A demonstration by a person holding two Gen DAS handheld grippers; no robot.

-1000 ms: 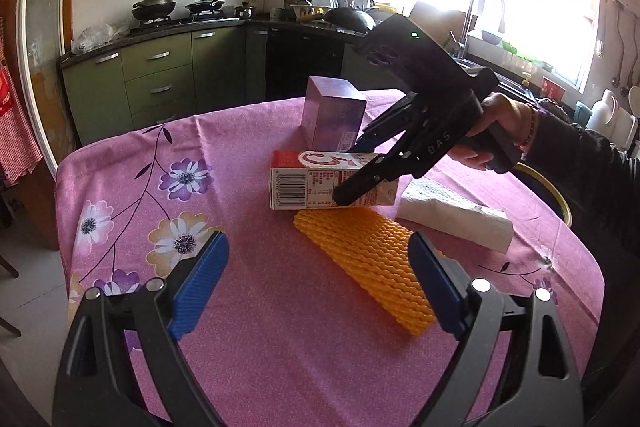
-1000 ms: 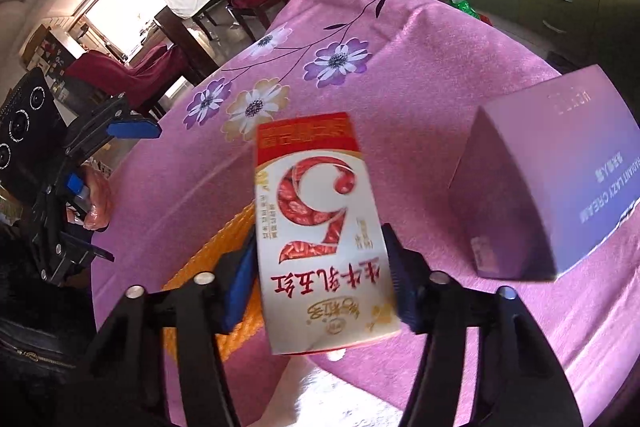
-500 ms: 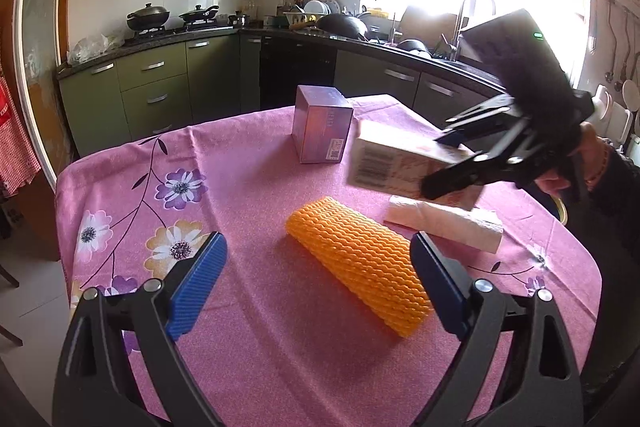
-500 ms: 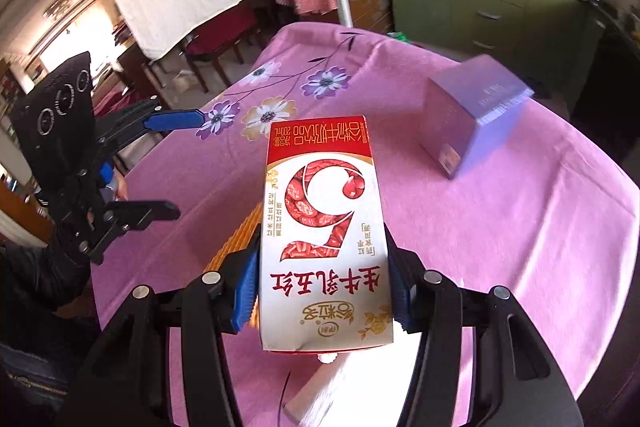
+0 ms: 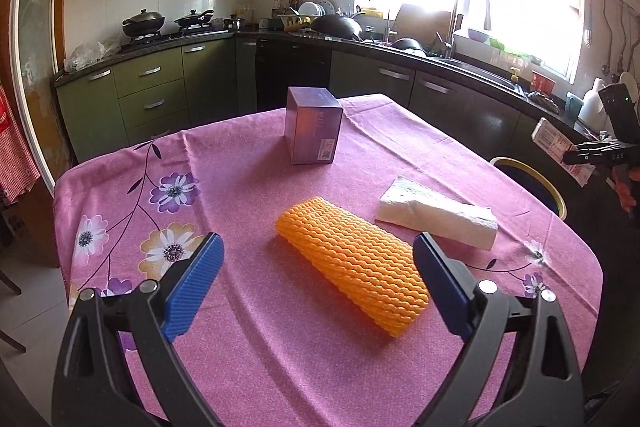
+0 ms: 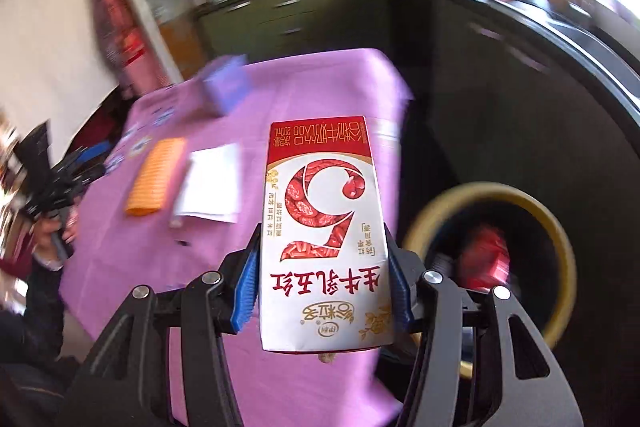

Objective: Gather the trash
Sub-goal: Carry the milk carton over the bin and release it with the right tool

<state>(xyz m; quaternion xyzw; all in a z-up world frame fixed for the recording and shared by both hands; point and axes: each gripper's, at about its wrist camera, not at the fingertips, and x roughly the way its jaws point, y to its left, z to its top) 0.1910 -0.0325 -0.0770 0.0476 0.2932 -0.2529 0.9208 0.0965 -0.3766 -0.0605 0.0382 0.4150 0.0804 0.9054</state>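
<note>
The right gripper [image 6: 323, 287] pinches a red-and-white milk carton [image 6: 322, 227] between its blue pads, holding it past the table's edge with the yellow-rimmed trash bin [image 6: 560, 239] at about three o'clock of the carton, a red item already lying inside the bin. The left gripper [image 5: 316, 283] hangs over the pink flowered tablecloth [image 5: 240, 187] with its jaws spread wide and nothing between them. On the cloth an orange foam net sleeve [image 5: 352, 263] lies just ahead of it, a white folded tissue [image 5: 436, 215] at two o'clock of the sleeve and a purple box [image 5: 314, 125] standing at twelve o'clock.
</note>
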